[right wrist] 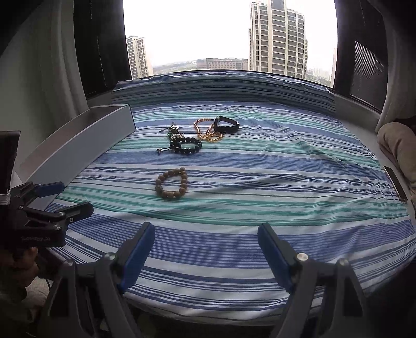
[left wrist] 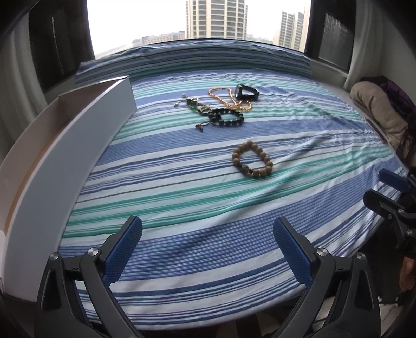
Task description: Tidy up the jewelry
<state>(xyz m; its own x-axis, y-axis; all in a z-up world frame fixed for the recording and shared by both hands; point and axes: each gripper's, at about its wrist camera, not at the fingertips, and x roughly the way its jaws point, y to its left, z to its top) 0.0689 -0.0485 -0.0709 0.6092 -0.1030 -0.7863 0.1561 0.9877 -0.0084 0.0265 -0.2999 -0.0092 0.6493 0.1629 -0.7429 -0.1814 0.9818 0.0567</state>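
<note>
A striped cloth covers the table, which runs up to a window at its far edge. A long open box lies along the table's left edge. Near the far middle sits a cluster of jewelry: a chain necklace, a watch at its right touching it, a dark bead bracelet in front of the chain, and a small pendant piece just left of them. A wooden bead bracelet lies alone nearer the front, apart from the cluster. A cushion rests beyond the right edge.

Only small white lettering (too blurred to read) on the left gripper
</note>
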